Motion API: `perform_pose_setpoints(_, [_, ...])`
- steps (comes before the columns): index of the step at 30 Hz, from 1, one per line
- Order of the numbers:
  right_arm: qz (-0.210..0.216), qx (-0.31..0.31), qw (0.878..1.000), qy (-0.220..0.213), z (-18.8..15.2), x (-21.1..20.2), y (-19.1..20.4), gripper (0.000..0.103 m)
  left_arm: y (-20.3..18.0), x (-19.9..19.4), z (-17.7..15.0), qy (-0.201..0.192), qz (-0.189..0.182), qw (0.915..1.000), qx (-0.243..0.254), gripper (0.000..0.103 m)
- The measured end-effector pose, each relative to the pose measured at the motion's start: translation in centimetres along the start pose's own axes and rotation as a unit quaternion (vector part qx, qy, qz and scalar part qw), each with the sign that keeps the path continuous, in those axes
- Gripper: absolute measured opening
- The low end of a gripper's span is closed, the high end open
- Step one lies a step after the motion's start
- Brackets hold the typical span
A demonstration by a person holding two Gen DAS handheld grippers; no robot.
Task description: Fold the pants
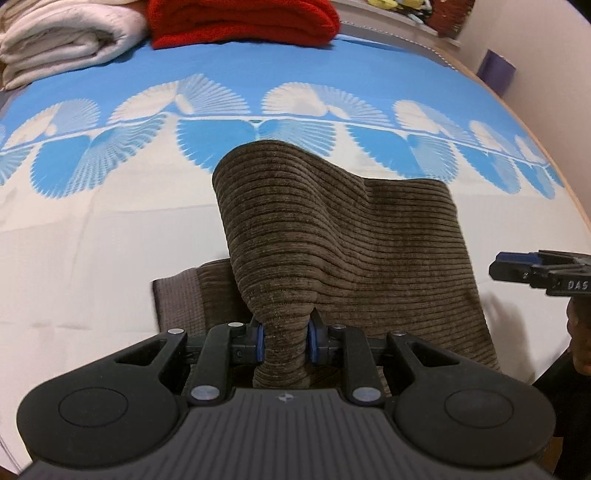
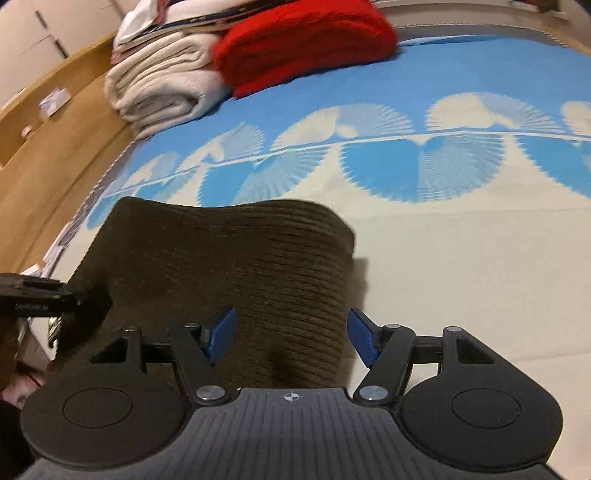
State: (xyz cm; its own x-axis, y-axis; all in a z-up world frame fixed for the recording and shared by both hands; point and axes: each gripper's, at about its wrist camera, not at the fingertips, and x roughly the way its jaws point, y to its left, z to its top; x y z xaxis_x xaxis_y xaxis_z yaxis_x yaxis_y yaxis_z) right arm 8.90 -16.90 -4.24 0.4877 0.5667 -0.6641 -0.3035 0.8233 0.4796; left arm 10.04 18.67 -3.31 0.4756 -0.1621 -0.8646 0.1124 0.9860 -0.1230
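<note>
Corduroy, brown and ribbed, is bunched between the blue pads of the left gripper (image 1: 284, 339), whose jaws are drawn close and pinch a gathered fold of the pants (image 1: 332, 240). From that pinch the cloth rises away from the gripper in a hump, then falls flat onto the bed (image 1: 92, 258) ahead and to the right. Its ribs run across the view, side to side; which way the long axis runs cannot be told from this doubled-over shape. A lower layer of the pants lies flat just left of the gripper.

The right gripper (image 2: 291, 338) has its jaws spread wide, one blue pad on either side of the pants without pressing them; the cloth lies beneath and ahead of it, rounded at its far edge.

Beyond both grippers the bedcover turns from cream to blue with white fan shapes. Well beyond, at the far edge, sit a folded cream blanket (image 1: 62, 37) and, touching it, a folded red blanket (image 1: 243, 22).
</note>
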Motion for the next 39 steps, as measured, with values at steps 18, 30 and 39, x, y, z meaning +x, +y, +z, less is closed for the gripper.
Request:
perform_pose_setpoints(18, [0.003, 0.011, 0.998, 0.060, -0.9, 4.8, 0.8, 0.071, 5.6, -1.8, -1.2, 0.005, 0.068, 0.9957, -0.063, 0.047])
perform_pose_setpoints(30, [-0.004, 0.032, 0.994, 0.102, -1.7, 8.0, 0.9, 0.071, 5.4, 3.6, -1.6, 0.100, 0.031, 0.9907, -0.087, 0.087])
perform_pose_setpoints(39, [0.005, 0.018, 0.996, 0.088, -1.8, 8.9, 2.0, 0.037, 4.5, 5.8, -1.2, 0.122, 0.035, 0.9875, -0.094, 0.095])
